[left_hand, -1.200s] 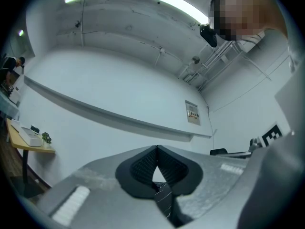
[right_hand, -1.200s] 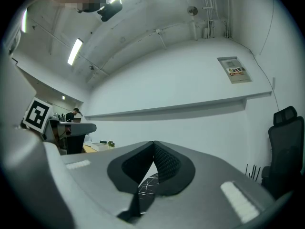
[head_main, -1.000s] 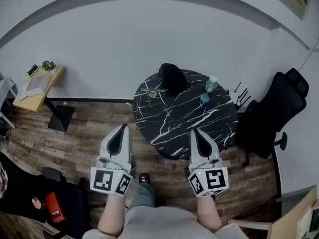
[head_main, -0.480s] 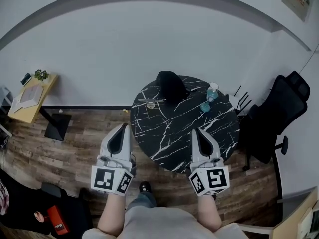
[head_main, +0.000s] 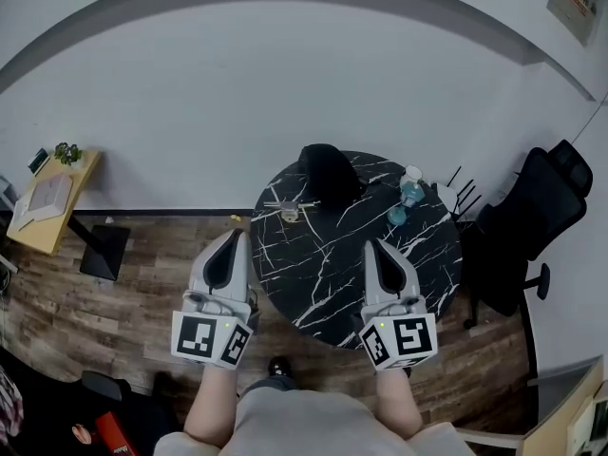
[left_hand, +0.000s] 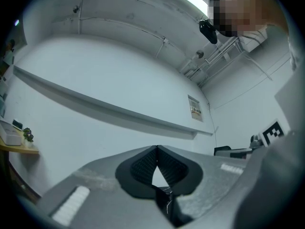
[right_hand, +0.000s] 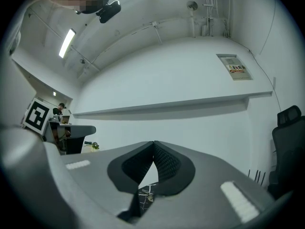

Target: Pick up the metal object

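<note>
Now left gripper (head_main: 232, 241) and right gripper (head_main: 373, 248) point toward the table (head_main: 332, 255), fingers (left_hand: 143, 168) closed, empty.

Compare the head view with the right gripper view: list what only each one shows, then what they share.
Head view only: the water bottle, the wood floor and the person's forearms. Right gripper view only: the ceiling light. Both: the right gripper with jaws together and empty, the black chair, the wall poster, and the marble table, a sliver below the jaws in the gripper view.

Even, soft indoor light; strong fisheye bending at edges.
</note>
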Demonstrator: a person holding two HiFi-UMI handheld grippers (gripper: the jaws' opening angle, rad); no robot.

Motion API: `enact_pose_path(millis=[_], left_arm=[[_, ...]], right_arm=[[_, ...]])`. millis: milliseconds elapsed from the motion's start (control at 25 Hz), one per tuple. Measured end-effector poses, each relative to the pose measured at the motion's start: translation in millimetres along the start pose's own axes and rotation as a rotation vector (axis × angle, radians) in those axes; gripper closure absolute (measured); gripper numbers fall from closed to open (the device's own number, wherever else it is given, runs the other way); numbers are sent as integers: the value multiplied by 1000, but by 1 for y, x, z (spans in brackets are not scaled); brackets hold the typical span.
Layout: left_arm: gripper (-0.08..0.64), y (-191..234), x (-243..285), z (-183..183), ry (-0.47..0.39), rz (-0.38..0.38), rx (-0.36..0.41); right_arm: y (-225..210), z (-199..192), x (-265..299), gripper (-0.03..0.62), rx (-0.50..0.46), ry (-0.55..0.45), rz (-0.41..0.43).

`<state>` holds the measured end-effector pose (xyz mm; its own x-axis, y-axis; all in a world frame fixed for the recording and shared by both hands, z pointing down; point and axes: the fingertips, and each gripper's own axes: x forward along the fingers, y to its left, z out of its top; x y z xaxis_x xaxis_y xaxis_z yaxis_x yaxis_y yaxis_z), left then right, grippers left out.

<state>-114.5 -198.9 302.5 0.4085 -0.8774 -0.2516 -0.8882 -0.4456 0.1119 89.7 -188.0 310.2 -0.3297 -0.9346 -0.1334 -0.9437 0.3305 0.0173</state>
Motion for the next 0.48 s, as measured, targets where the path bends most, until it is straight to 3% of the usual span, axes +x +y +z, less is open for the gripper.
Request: enact_pose_path(millis=[480], left_arm=[[555, 48, 49, -11, 6, -42, -6]], right_arm=[[0, -14, 53, 597, -1, 3, -60]])
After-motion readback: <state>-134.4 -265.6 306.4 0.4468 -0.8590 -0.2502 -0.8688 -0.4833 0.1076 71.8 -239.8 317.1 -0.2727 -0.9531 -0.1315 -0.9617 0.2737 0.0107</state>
